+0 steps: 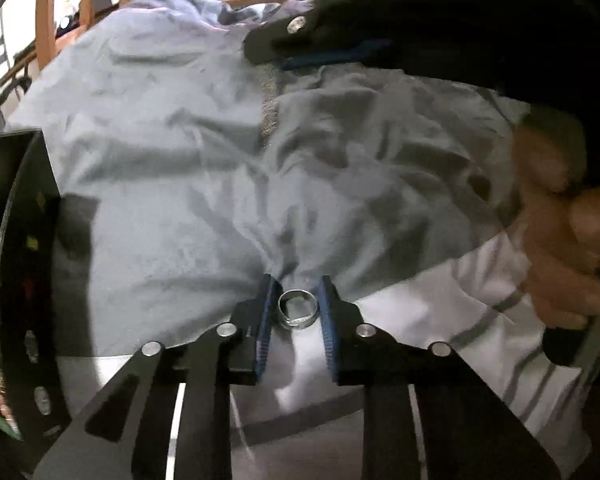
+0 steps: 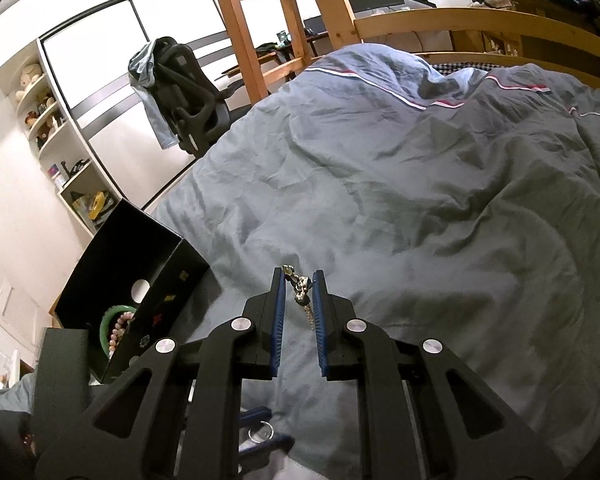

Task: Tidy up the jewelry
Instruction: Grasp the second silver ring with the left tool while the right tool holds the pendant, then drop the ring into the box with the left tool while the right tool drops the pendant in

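Observation:
My left gripper [image 1: 297,308] is shut on a silver ring [image 1: 298,309], held between its blue pads just above the grey duvet [image 1: 188,184]. The ring and the left fingertips also show at the bottom of the right wrist view [image 2: 261,432]. My right gripper [image 2: 299,294] is shut on a gold chain [image 2: 302,294], which hangs down between the pads. In the left wrist view the right gripper [image 1: 300,46] hovers above, with the chain [image 1: 269,108] dangling from it. A black jewelry box [image 2: 140,276] stands open at the left, holding a green bangle [image 2: 110,326] and a pink bead bracelet [image 2: 120,326].
The grey duvet [image 2: 420,200] covers the bed, with a white striped sheet [image 1: 480,312] at its edge. The box wall [image 1: 28,240] is close on the left. A wooden bed frame [image 2: 440,20], ladder [image 2: 244,32], office chair [image 2: 180,92] and shelves [image 2: 48,120] stand behind.

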